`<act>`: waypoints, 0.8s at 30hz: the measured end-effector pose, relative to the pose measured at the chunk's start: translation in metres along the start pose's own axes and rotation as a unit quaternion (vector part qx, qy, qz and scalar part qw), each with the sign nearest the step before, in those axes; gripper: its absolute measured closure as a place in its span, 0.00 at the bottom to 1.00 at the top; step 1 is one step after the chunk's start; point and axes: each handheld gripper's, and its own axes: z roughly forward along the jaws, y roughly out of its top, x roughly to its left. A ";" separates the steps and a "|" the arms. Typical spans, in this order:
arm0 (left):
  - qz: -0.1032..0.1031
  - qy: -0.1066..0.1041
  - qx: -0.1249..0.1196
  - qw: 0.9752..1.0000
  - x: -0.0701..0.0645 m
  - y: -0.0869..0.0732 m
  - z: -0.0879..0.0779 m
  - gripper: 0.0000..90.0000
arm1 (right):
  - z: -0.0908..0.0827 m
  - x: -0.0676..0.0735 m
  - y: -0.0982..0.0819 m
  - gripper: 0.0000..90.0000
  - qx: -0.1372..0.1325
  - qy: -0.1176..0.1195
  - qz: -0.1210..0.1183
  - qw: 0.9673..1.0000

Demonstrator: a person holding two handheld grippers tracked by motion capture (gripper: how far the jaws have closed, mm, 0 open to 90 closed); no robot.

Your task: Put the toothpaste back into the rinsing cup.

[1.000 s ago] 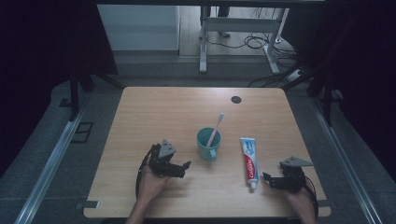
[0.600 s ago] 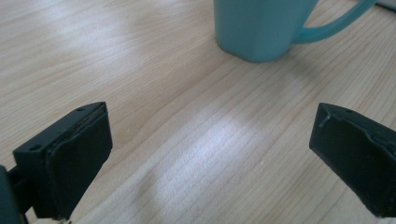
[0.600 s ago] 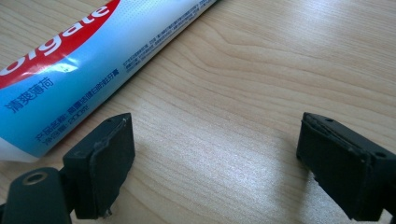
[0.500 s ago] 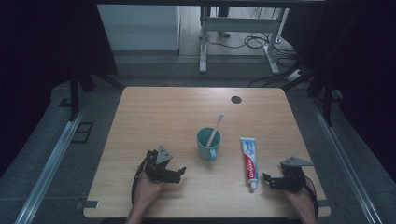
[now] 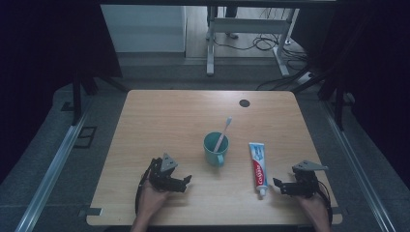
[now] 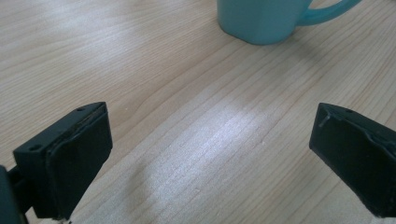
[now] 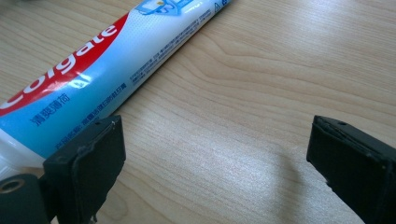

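toothpaste tube (image 5: pixel 257 163): lies flat near the table's front right, cap end toward the front edge, printed face up; in the right gripper view it runs past the left jaw, outside the gap
right gripper (image 5: pixel 279 185): near the front right corner, just right of the tube's cap; jaws wide apart after just opening a little, bare wood between them
left gripper (image 5: pixel 186 181): near the front edge, left of centre; jaws spread wide, nothing held
table (image 5: pixel 159 116): light wood
mug (image 5: pixel 215 149): teal, mid-table, left of the tube, handle toward the front
toothbrush (image 5: pixel 223 135): stands in the mug, leaning back and right
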 end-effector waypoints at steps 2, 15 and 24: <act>0.000 0.001 0.000 1.000 0.000 -0.001 0.000 0.00 | -0.001 0.000 0.002 0.07 0.002 0.003 0.005 1.000; -0.006 0.001 -0.001 1.000 0.001 -0.001 0.000 0.00 | -0.010 0.007 0.019 0.30 -0.001 0.041 0.031 0.999; -0.008 0.001 0.002 1.000 0.002 -0.001 -0.001 0.00 | -0.012 0.020 0.038 0.60 0.007 0.081 -0.001 0.997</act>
